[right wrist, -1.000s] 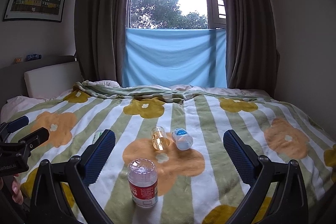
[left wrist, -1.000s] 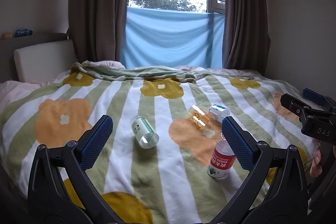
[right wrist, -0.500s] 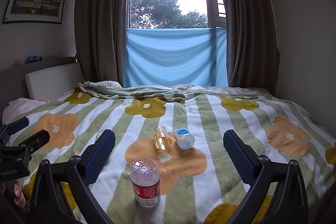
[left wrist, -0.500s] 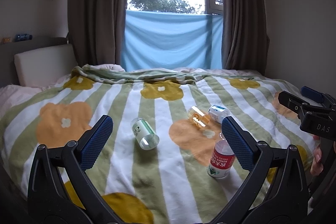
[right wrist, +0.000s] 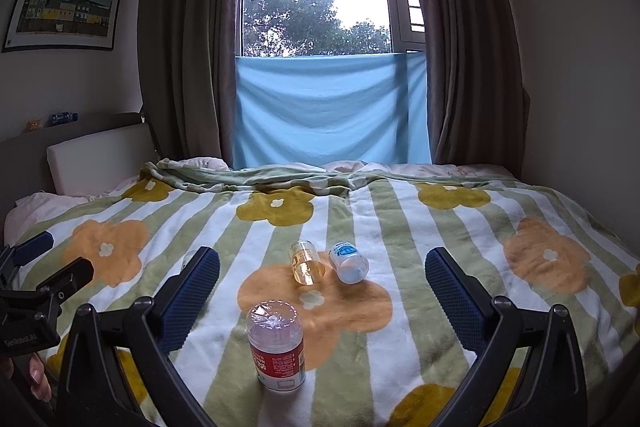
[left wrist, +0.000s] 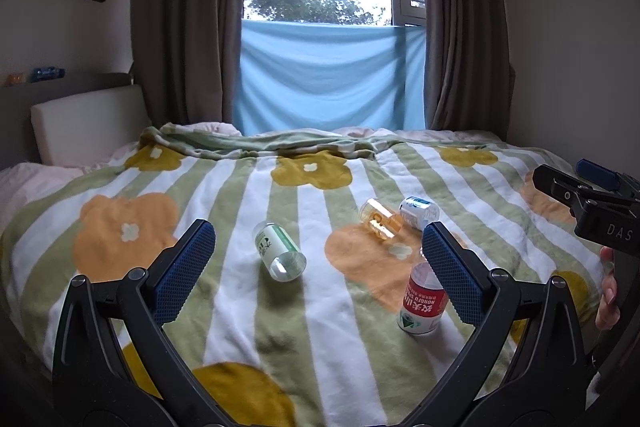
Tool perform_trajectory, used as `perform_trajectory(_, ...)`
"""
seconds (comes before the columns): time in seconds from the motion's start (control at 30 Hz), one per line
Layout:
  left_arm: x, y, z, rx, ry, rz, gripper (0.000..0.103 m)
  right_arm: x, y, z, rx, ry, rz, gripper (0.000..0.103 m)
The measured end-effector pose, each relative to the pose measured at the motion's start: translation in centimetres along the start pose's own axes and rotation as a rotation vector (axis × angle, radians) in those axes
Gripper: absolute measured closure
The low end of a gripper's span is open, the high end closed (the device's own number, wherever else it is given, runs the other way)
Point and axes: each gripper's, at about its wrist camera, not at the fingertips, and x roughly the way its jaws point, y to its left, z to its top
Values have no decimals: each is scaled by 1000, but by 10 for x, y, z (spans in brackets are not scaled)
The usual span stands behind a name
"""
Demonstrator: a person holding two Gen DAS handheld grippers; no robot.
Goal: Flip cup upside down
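Several cut-bottle cups rest on the striped flower blanket [left wrist: 224, 311]. A red-label cup [left wrist: 422, 303] [right wrist: 276, 343] stands with its closed end up. A green-label cup [left wrist: 278, 249] lies on its side, its mouth toward me; in the right wrist view my finger hides most of it. An amber cup [left wrist: 380, 221] [right wrist: 306, 263] and a blue-label cup [left wrist: 418, 211] [right wrist: 348, 263] lie side by side. My left gripper [left wrist: 318, 247] hangs open in front of the green-label cup, holding nothing. My right gripper [right wrist: 321, 255] is open above the red-label cup, also holding nothing.
The bed fills the room up to a window with grey curtains [left wrist: 464, 27] and a blue cloth [left wrist: 328, 75]. A white headboard cushion [left wrist: 88, 127] sits at the far left. The other gripper and a person's fingers show at each view's edge [left wrist: 588, 203] [right wrist: 36, 291].
Both views have shifted only slightly. The cups lie where they were, and both grippers have stayed open.
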Motion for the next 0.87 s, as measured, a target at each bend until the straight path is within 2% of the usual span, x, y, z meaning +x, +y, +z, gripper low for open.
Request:
perform_trajectory(0.6,-5,8,-2,-19,-20,35,0,2,14,-6,9,16,24,0)
perform_trajectory(0.87,-13,8,-3,-3,-79,117,0,3,15,-7,9,22,30,0)
